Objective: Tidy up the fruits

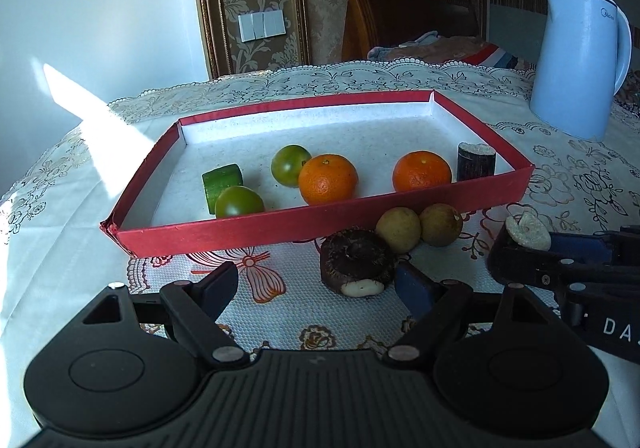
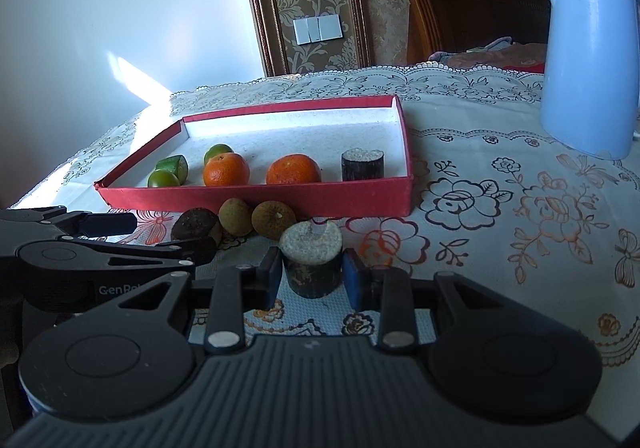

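A red tray [image 1: 320,226] [image 2: 256,199] holds two oranges [image 1: 328,179], two green tomatoes [image 1: 239,201], a cucumber piece [image 1: 222,180] and a dark sugarcane piece [image 1: 476,161]. In front of it lie two brown round fruits [image 1: 418,228] [image 2: 256,215] and a dark water chestnut [image 1: 356,262] [image 2: 196,226]. My left gripper [image 1: 320,284] is open, with the chestnut between its fingers. My right gripper [image 2: 312,272] is shut on a second sugarcane piece [image 2: 314,264], which also shows in the left wrist view [image 1: 527,232].
A light blue kettle [image 1: 580,59] [image 2: 592,55] stands at the back right on the lace tablecloth [image 2: 500,207]. A bed headboard [image 1: 400,7] and wallpapered wall lie behind. The table edge curves at the left.
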The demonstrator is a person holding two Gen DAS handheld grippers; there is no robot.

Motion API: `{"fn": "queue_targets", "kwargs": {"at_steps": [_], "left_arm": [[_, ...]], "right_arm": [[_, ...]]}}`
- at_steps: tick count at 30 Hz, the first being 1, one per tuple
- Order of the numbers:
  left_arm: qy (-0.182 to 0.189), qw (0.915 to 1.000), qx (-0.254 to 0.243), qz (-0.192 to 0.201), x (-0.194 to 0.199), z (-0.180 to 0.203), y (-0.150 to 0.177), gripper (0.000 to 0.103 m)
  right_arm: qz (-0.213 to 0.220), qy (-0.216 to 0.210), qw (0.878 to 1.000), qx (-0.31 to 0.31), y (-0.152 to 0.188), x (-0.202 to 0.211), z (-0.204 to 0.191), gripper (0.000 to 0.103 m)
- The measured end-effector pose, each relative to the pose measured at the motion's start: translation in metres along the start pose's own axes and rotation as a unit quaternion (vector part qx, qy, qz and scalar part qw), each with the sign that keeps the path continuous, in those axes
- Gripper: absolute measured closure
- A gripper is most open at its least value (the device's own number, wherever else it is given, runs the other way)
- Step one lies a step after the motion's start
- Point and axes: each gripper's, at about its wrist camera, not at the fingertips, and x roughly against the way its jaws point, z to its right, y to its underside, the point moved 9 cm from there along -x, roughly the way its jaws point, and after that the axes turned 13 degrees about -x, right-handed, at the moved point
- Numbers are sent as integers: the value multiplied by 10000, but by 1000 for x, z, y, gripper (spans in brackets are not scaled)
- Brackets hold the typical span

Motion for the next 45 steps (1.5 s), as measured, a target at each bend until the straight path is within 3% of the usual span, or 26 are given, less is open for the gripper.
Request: {"fn": "queue_targets", "kwargs": {"at_steps": [14, 17, 30, 45], "left_arm": [[59, 9993, 267, -260, -16, -4, -4, 17], [19, 9990, 318, -304, -19, -5, -5, 12], [42, 9988, 419, -256, -20, -7, -3, 11], [49, 9992, 378, -140, -16, -5, -3, 20]], "right_arm": [[12, -14, 10000, -36, 0, 0, 1, 72], [9, -12, 10000, -33, 0, 0, 0, 72], [17, 58, 10000, 47, 1, -1, 0, 72], [12, 150, 9997, 181, 2, -1, -3, 72]]}}
